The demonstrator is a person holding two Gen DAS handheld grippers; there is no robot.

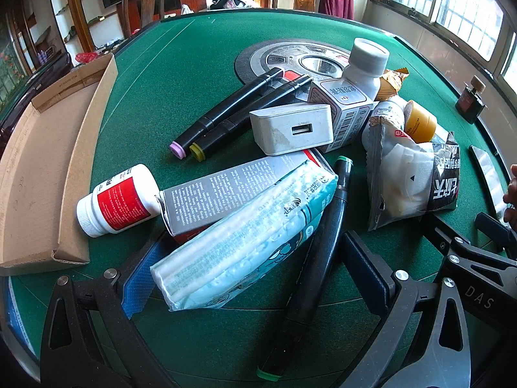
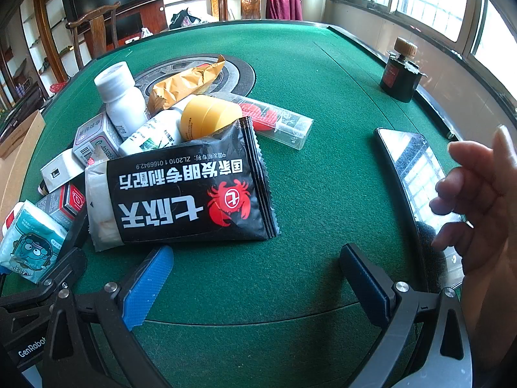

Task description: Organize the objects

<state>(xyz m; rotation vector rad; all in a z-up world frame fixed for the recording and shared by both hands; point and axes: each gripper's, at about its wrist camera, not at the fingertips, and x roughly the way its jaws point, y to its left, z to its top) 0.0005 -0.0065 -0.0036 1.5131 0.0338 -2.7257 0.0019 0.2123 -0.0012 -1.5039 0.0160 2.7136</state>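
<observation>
A pile of small objects lies on the green table (image 1: 181,64). In the left wrist view my left gripper (image 1: 255,271) is open around a teal tissue pack (image 1: 242,242) and a black marker with green caps (image 1: 316,265). Behind them lie a grey box (image 1: 226,190), a white pill bottle with a red label (image 1: 119,200), a white USB charger (image 1: 290,129) and two more markers (image 1: 239,110). In the right wrist view my right gripper (image 2: 255,284) is open and empty, just in front of a black snack bag (image 2: 190,194).
An open cardboard box (image 1: 42,168) sits at the left. A phone (image 2: 416,181) lies at the right, with a bare hand (image 2: 478,200) over it. A dark ink bottle (image 2: 400,71) stands near the far right edge. A round metal centre plate (image 1: 290,61) sits mid-table.
</observation>
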